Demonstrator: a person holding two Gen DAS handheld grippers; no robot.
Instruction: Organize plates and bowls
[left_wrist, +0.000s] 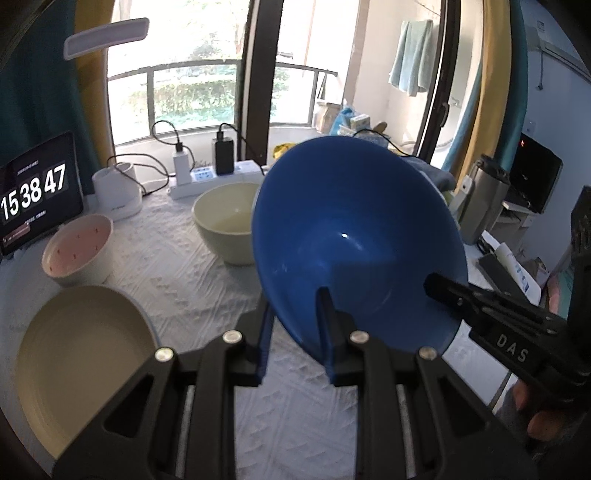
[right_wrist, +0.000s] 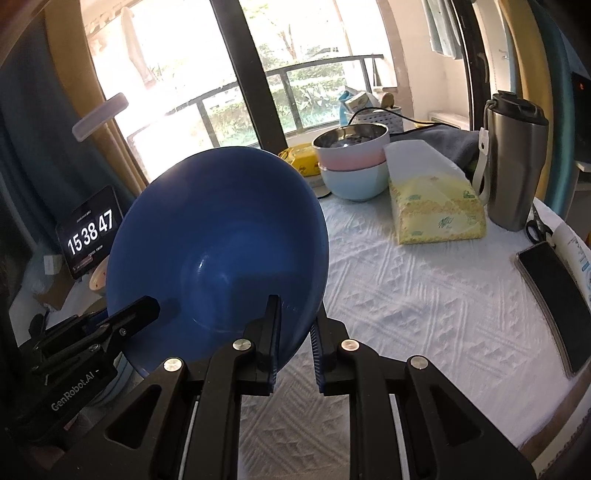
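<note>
One cream plate (left_wrist: 74, 362) at the table's left edge, one pink-lined bowl (left_wrist: 79, 254), one cream bowl (left_wrist: 225, 225), we see one blue bowl (left_wrist: 354, 236) lifted, left gripper (left_wrist: 295, 332) and right gripper (right_wrist: 295, 328) both clamping its rim, bare cloth (right_wrist: 424, 314) rightward, two stacked bowls (right_wrist: 352, 166).

Tissue pack (right_wrist: 437, 201), steel tumbler (right_wrist: 515, 162), phone (right_wrist: 557, 302) — clock tablet (left_wrist: 35, 192).

Blue bowl (right_wrist: 218, 254) gripped by right gripper (right_wrist: 295, 332), left gripper (right_wrist: 144, 314)

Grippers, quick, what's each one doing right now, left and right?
Left gripper: closed on the rim of the blue bowl, holding it tilted above the table.
Right gripper: closed on the same bowl's opposite rim.
</note>
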